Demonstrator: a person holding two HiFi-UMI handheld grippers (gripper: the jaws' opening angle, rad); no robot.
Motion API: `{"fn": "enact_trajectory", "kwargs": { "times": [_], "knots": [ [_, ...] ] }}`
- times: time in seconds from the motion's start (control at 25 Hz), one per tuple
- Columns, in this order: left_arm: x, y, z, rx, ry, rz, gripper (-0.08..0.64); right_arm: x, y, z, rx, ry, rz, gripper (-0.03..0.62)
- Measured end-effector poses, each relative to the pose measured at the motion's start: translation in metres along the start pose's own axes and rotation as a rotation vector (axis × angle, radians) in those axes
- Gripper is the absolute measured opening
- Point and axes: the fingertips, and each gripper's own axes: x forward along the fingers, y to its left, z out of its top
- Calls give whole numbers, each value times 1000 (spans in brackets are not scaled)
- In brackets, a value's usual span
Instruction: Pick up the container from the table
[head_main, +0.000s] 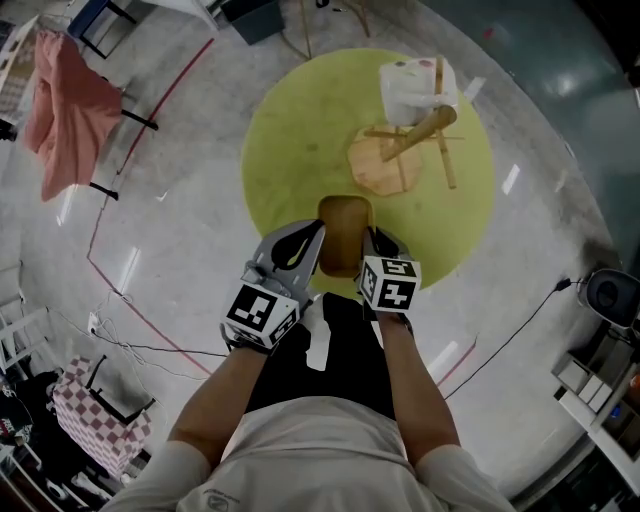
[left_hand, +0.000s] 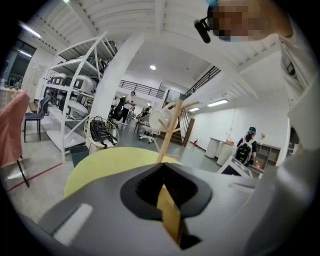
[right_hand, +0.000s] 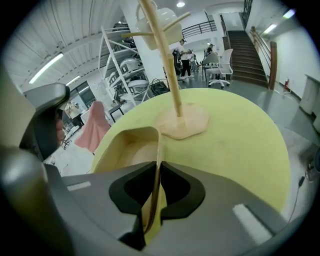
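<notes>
Jaws: left gripper (left_hand: 166, 197) pinches one thin wall of the container (left_hand: 169, 215); right gripper (right_hand: 154, 192) pinches the opposite wall. Only my head view shows both together, container at the near edge of the yellow table (head_main: 290, 110), wooden rack (head_main: 410, 135) beyond.

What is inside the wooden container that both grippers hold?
Only bare wood shows inside the wooden container, so it looks empty. The right gripper, shut on the container's wall, covers the near part of the inside, and nothing can be seen there.
</notes>
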Motion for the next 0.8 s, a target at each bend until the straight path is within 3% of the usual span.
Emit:
{"fn": "enact_trajectory", "kwargs": {
  "times": [0.44,0.8],
  "knots": [
    [-16,-10,18,13,-12,-28,6,-30,5,21,54,-29,7,31],
    [-57,-22,46,25,-44,-39,6,-78,38,39,38,-60,12,31]
  ]
}}
